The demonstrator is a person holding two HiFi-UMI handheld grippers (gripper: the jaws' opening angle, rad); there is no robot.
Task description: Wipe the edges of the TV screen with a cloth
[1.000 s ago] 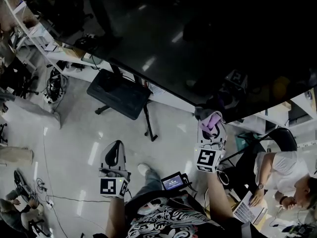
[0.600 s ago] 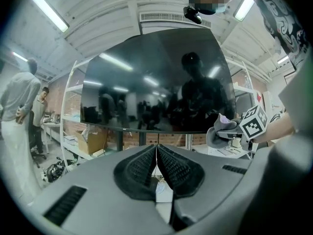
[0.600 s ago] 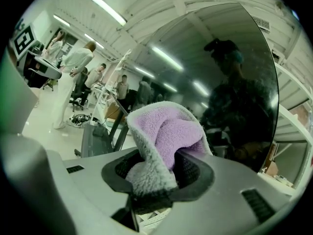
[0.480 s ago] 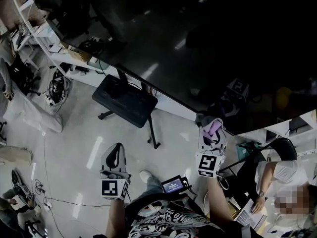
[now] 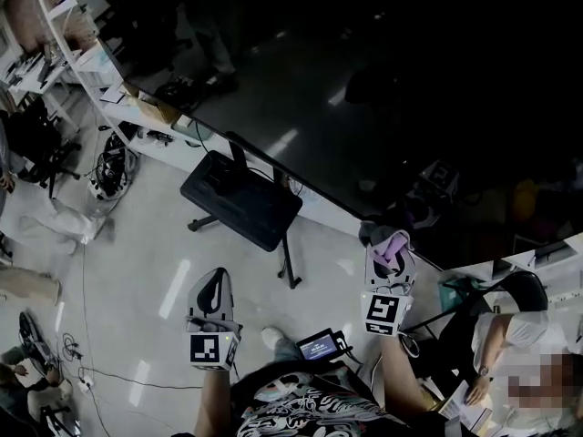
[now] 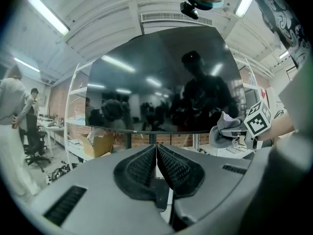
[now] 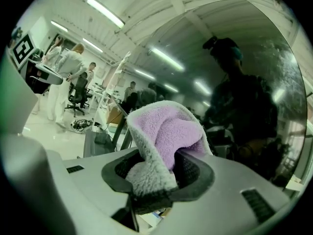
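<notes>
The big dark TV screen [image 5: 383, 89] fills the upper right of the head view, and its lower edge runs diagonally down to the right. My right gripper [image 5: 389, 251] is shut on a purple and grey cloth [image 5: 394, 240], which sits against that lower edge. In the right gripper view the cloth [image 7: 164, 136] bulges out of the gripper [image 7: 161, 168], with the TV screen [image 7: 244, 82] close ahead. My left gripper [image 5: 215, 279] hangs over the floor, shut and empty. In the left gripper view, the gripper [image 6: 156, 150] faces the TV screen [image 6: 161, 82] from farther off.
A black TV stand base [image 5: 241, 198] sits on the pale floor below the screen. White shelving [image 5: 64, 25] and a cable bundle [image 5: 109, 167] are at the left. A person in white [image 5: 515, 335] sits at the lower right. A small lit device [image 5: 319, 342] is at my waist.
The head view has drifted, so the TV and floor sit a little lower and farther right. The right gripper still holds the cloth at the TV's lower edge. The left gripper stays shut.
</notes>
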